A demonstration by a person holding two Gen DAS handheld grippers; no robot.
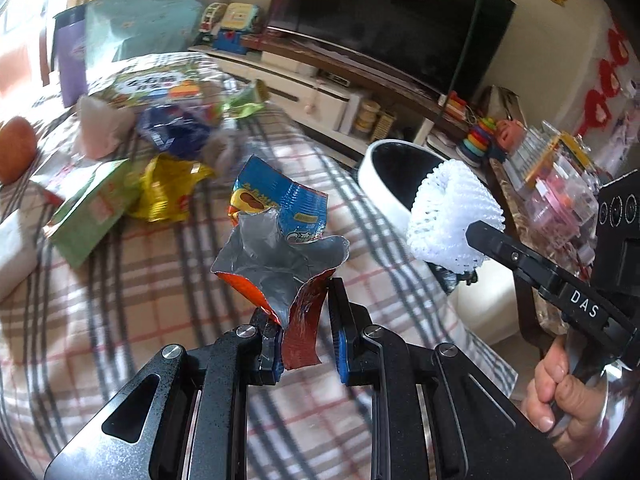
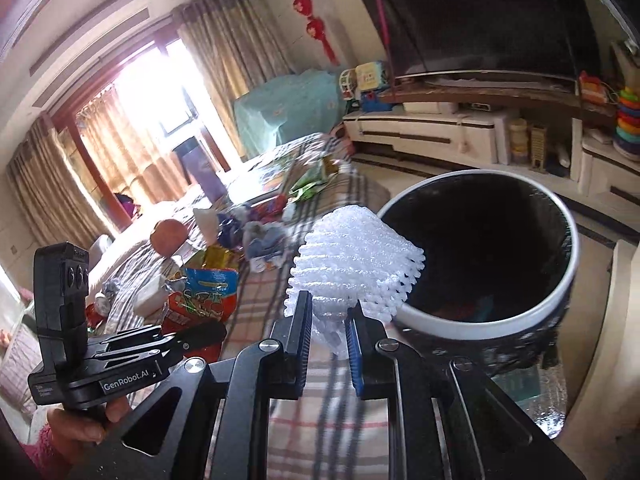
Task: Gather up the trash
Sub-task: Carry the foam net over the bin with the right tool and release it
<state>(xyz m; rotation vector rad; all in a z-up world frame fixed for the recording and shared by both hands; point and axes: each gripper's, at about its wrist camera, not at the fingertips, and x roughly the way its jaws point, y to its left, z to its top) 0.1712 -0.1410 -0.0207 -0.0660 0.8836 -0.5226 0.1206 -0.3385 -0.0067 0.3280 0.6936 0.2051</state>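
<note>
My left gripper [image 1: 304,312] clamps a torn snack wrapper [image 1: 276,236]; my right gripper [image 2: 328,320] clamps white foam netting [image 2: 352,264] beside the bin [image 2: 480,328]. More wrappers litter the plaid cloth [image 1: 120,300]; a television [image 1: 384,20] stands behind.

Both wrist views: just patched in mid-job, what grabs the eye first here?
The white foam fruit net, pinched in the right gripper, hangs at the rim of the white-rimmed, black-lined round bin. The left gripper clamps a torn blue and orange foil snack wrapper above the plaid cloth, where more wrappers lie.
</note>
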